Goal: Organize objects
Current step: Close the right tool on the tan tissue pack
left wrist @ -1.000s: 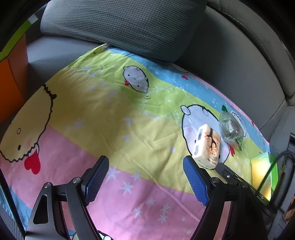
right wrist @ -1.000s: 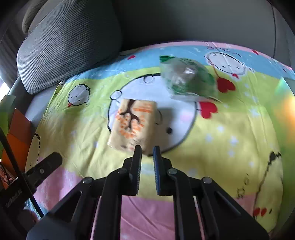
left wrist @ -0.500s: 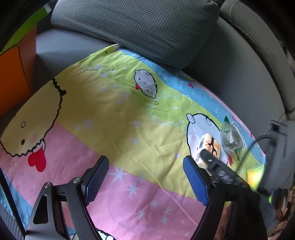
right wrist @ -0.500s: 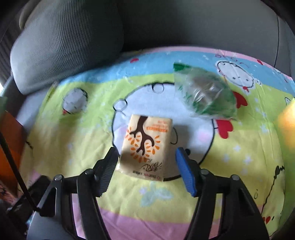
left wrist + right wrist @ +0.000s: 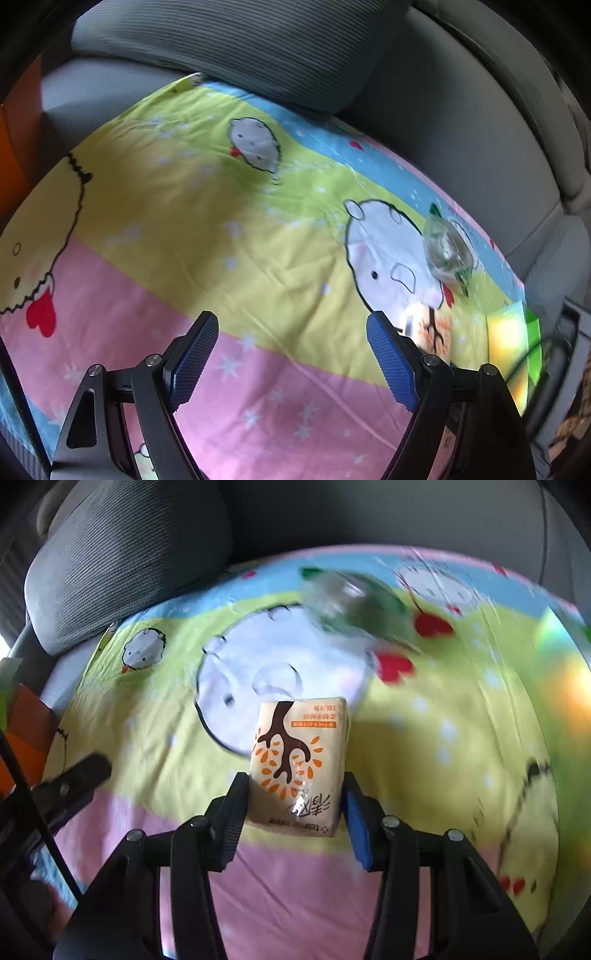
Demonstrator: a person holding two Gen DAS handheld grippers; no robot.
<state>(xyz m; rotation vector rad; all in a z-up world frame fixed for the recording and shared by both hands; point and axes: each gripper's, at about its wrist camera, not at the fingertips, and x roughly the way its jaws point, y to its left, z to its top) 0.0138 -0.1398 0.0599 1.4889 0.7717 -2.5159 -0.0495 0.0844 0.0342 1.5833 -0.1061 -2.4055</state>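
Note:
A beige tissue pack (image 5: 299, 760) printed with a brown tree lies between the fingers of my right gripper (image 5: 295, 777). Its jaws are closing, and both pads touch the pack's sides at its near end. In the left wrist view the same tissue pack (image 5: 432, 325) shows just past my right-hand finger, below the white bear print. A clear plastic bag (image 5: 351, 605) with green inside lies farther back on the cartoon sheet (image 5: 424, 709). My left gripper (image 5: 291, 321) hangs open over the sheet's pink band, holding nothing.
A grey cushion (image 5: 258, 48) lies at the sheet's far edge against the grey seat back (image 5: 461, 122). A shiny green-yellow item (image 5: 509, 343) sits at the sheet's right end. An orange object (image 5: 26, 731) stands at the left. One left gripper finger (image 5: 74, 779) reaches in from the left.
The right gripper opened from shut, came forward around the tissue pack and closed onto its sides. The pack has slid off the white bear print toward me. The left gripper stayed open.

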